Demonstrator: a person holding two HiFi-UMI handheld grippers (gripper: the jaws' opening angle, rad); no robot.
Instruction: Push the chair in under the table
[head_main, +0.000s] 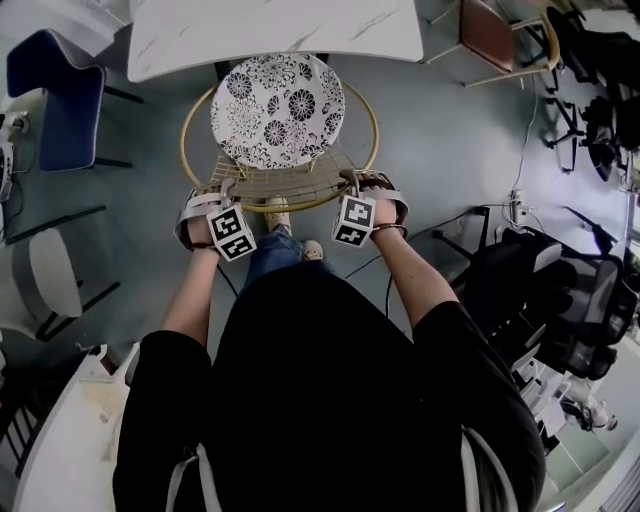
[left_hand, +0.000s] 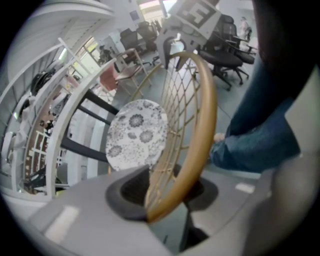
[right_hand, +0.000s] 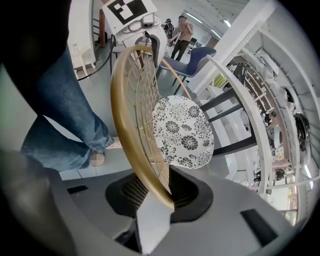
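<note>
Closest to me, both arms reach down and forward, one gripper in each hand. The left gripper (head_main: 212, 200) is clenched on the chair (head_main: 280, 150). In the left gripper view (left_hand: 160, 192) the golden hoop of the backrest (left_hand: 202, 125) runs straight between the dark pads, which press on it from both sides. The right gripper (head_main: 368, 190) grasps the same hoop further along. Its own view (right_hand: 160, 187) shows the hoop (right_hand: 120, 115) pinched between the pads, with the woven lattice just beside them. My jeans and shoes (head_main: 278, 215) stand right behind the backrest, between the two grippers.

Past the hoop lies the round cushion (head_main: 278, 110), white with black flower prints, filling the seat. The chair faces the white marbled table (head_main: 200, 40). The far edge of the seat meets the near edge of the table, and nearly all of the seat still stands out on the grey floor (head_main: 440, 150). I can't tell whether any of it is under the top.

Further off, a blue chair (head_main: 60, 100) stands to the left of the table. Black office chairs (head_main: 560, 290) crowd the right side.
</note>
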